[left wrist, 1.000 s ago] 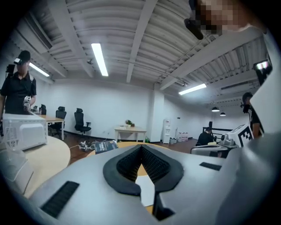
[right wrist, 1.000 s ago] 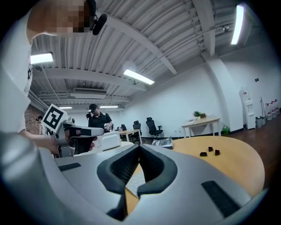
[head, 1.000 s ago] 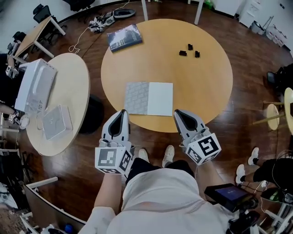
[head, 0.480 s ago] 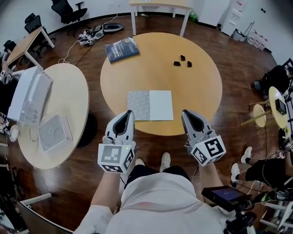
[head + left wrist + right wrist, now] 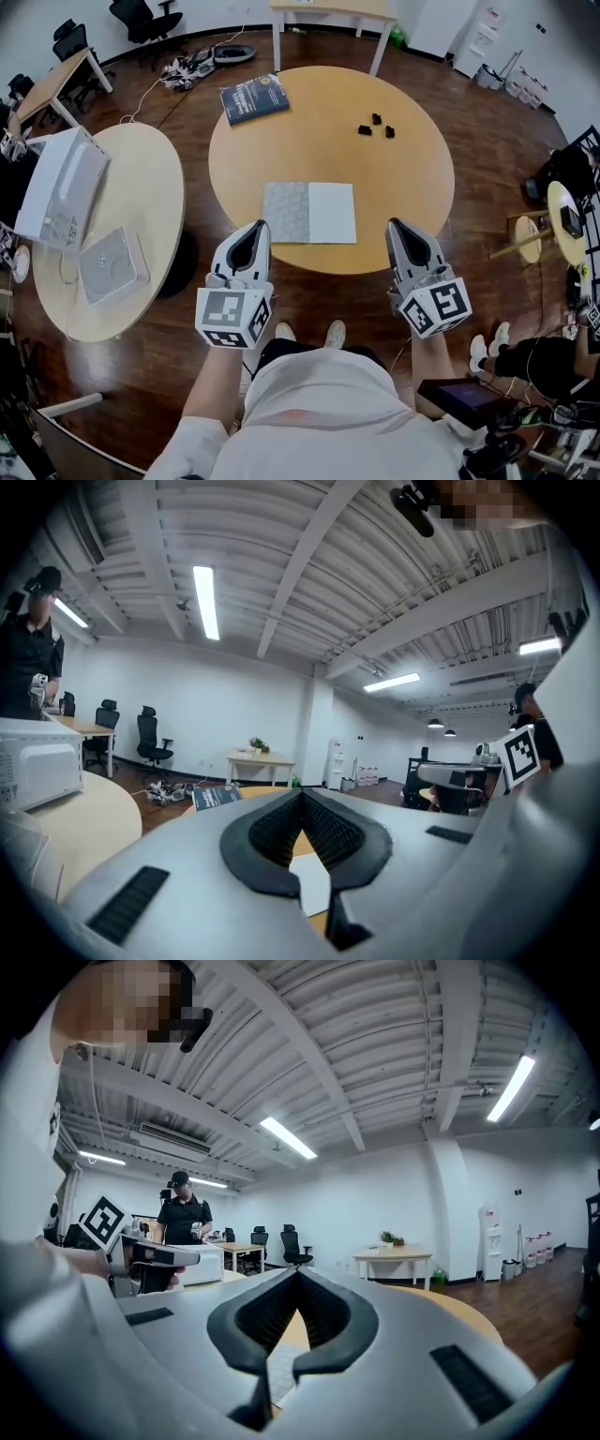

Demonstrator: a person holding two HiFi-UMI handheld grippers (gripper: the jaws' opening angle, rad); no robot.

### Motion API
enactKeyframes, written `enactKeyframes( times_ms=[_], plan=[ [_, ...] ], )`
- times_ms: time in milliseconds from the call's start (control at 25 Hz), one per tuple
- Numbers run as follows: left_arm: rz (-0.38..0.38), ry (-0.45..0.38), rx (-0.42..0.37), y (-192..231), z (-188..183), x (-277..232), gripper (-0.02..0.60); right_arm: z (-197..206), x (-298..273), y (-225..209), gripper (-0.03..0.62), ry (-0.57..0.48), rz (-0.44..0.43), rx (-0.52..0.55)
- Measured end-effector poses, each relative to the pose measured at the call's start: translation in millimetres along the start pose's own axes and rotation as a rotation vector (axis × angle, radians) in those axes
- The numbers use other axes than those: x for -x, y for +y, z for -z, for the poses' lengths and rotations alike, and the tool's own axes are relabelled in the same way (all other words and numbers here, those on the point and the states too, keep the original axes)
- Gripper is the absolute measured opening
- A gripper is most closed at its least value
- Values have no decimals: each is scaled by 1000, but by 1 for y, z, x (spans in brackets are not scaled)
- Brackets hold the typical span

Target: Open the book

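Right gripper (image 5: pixel 395 225) shifts outward, left gripper (image 5: pixel 259 227) holds; fingers of both together, empty. Book (image 5: pixel 309 213) unmoved on table (image 5: pixel 412 169), apparently open: task likely done.

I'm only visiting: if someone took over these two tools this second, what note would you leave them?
Left tongs: shut, empty, held just short of the near edge of the round table.
Right tongs: the same.
Book: flat on the table ahead, grey half left, white half right. It looks already open; neither touches it.
Left to do: confirm that; likely nothing more.
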State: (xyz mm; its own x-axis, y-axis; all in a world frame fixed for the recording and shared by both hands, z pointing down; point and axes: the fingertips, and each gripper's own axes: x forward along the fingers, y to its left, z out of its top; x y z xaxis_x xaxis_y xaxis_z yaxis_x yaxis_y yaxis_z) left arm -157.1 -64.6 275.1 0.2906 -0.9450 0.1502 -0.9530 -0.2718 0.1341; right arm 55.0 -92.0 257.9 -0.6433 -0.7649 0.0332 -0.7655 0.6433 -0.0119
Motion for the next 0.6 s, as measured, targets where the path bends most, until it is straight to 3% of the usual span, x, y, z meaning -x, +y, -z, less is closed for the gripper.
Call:
enactKeyframes(
  times_ms=[600],
  plan=[
    [-11, -24, -3, -27, -8, -10, 11, -3, 8, -17, 3, -13, -31, 7]
  ],
)
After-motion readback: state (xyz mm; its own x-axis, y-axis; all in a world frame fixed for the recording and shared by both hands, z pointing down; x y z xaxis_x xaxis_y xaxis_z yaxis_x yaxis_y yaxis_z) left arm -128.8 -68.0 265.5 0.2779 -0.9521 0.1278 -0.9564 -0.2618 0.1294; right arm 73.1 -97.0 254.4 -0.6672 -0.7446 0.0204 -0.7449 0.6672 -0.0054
